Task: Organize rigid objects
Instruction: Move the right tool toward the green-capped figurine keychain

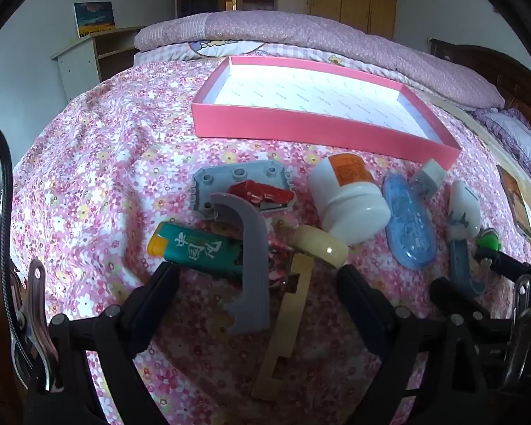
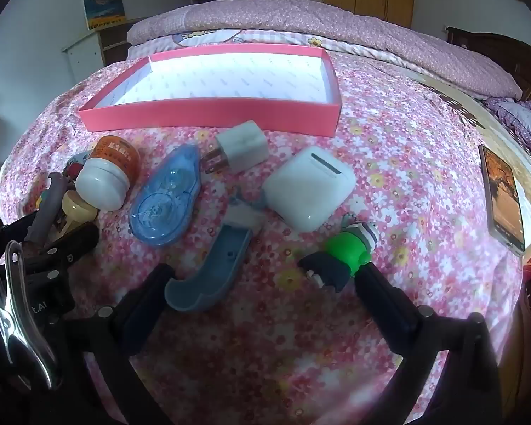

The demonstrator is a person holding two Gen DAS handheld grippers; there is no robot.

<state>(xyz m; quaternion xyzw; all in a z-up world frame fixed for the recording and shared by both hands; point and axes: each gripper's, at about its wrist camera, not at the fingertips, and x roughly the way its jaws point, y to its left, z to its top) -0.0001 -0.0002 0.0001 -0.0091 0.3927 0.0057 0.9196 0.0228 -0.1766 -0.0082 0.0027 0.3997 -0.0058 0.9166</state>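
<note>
Looking through the left wrist view, the left gripper [image 1: 258,272] is hovering with its jaws standing wide and nothing between them, pointing down at the bedspread [image 1: 99,163]. The pink box [image 1: 301,127] is lying toward the far edge of the bedspread, and its white floor is showing no contents. On the near side of the box, the lighter [image 1: 198,251], the grey bracket [image 1: 251,265], the wooden strip [image 1: 286,326], the pill bottle [image 1: 347,198] and the blue tape dispenser [image 1: 407,223] are lying loose.

Moving to the right wrist view, the right gripper [image 2: 265,276] is likewise standing wide and holding nothing. The charger plug [image 2: 242,147] is sitting just beside the box wall, while the earbud case [image 2: 309,189], the blue holder [image 2: 212,279] and the green figure [image 2: 347,251] are lying nearer.

Judging by this, sorting is not yet starting: every item is waiting outside the box.
</note>
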